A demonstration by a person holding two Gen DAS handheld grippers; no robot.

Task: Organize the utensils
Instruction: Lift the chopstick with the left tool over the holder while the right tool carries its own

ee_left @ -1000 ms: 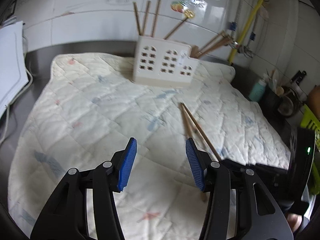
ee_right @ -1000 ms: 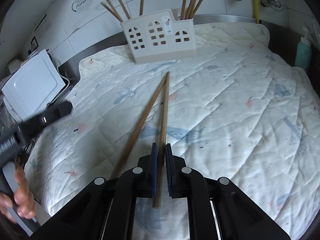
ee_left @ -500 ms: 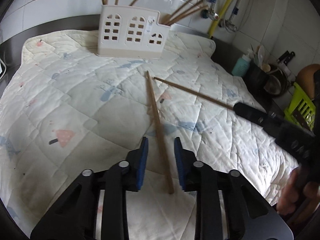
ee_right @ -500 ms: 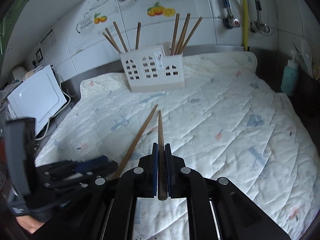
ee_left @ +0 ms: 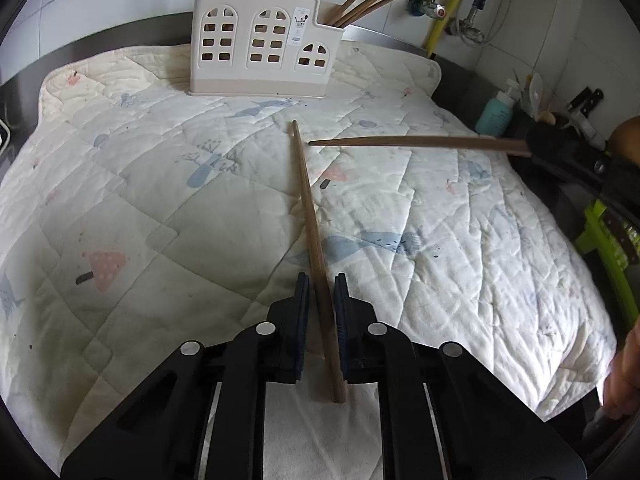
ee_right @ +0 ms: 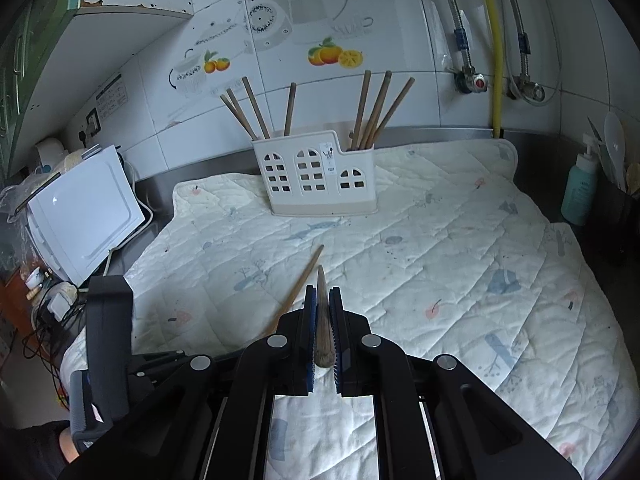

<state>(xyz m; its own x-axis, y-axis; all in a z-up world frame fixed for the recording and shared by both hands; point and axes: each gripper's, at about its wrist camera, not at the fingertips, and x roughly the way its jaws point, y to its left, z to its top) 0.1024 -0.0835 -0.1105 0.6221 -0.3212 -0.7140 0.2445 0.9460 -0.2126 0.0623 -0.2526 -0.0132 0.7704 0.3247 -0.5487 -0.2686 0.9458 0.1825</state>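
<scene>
a: how far along r we w/ the utensils?

b: mostly done imo. white holder (ee_right: pixel 318 174) sits far ahead of both sets of fingers on the quilted mat (ee_left: pixel 120 208), w/ four chopsticks in its left part and three in the right. two chopsticks left to stow.

a: where r those two?

b: right gripper (ee_right: pixel 322 330) has its fingers clamped tight on one chopstick (ee_right: pixel 322 320), lifted off the mat, tip pointing fwd toward the holder. other chopstick (ee_left: pixel 316 240) lies on the mat, running straight out from between the left gripper (ee_left: pixel 322 312) fingers, its near end poking out behind them.

a: left fingers gripping it yet?

b: closing rn, nearly shut. stick is between the blue pads, right pad looks to touch it, still a sliver of gap on the left side. so not a firm hold yet by my read.

a: what changed vs a sec ago?

b: left fingers were wide open then and off to the left of the sticks, now lower and centred over one. right one had its stick flat on the mat beside the other; since then it's raised and the two sticks r apart. holder contents same.
</scene>
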